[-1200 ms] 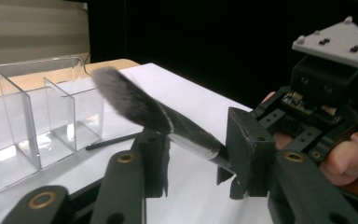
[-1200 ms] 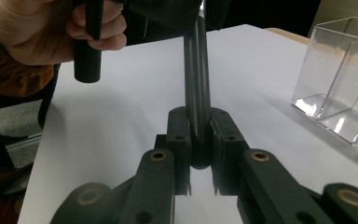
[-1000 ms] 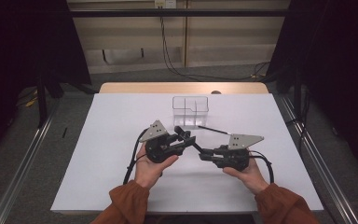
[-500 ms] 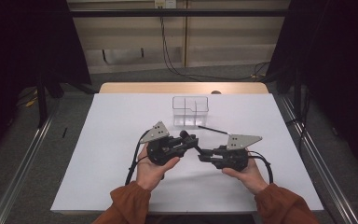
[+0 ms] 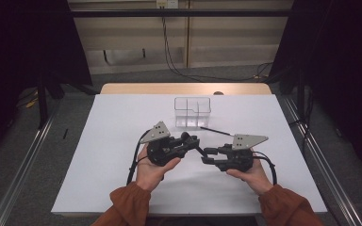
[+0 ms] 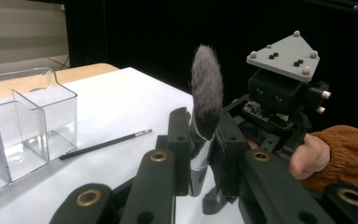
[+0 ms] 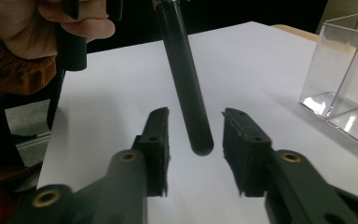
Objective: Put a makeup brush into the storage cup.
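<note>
The left tool (image 6: 205, 158) is clamped on a makeup brush (image 6: 206, 100) at its silver ferrule, grey bristles up, above the middle of the counter (image 5: 118, 132) toward its near edge. The brush's black handle hangs between the right tool's (image 7: 195, 144) parted jaws, which are apart from it on both sides. A clear divided box (image 5: 193, 112) stands toward the far edge, with a black pencil (image 5: 214, 130) lying just beside it.
</note>
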A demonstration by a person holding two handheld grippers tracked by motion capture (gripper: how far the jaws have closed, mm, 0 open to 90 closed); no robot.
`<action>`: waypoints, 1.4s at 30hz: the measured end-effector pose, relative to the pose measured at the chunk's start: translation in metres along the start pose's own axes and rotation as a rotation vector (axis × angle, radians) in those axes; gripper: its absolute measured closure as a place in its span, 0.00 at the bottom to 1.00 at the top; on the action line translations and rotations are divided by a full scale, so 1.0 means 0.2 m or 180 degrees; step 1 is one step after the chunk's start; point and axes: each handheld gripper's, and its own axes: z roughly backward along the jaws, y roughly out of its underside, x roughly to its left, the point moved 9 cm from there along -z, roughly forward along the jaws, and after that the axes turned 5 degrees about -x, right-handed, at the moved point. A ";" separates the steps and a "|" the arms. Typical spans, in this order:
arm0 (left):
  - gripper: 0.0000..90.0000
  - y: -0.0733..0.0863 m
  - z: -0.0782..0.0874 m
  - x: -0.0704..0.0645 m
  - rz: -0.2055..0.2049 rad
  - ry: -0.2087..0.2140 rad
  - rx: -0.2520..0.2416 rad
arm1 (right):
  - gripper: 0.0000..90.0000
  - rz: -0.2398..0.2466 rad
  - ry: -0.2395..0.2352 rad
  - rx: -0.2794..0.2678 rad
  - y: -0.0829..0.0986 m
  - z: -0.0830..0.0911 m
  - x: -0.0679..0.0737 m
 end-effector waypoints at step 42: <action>0.89 -0.09 0.13 0.16 -0.0020 -0.0102 0.0707 | 0.05 -0.0173 0.0044 0.0064 0.02 -0.01 -0.01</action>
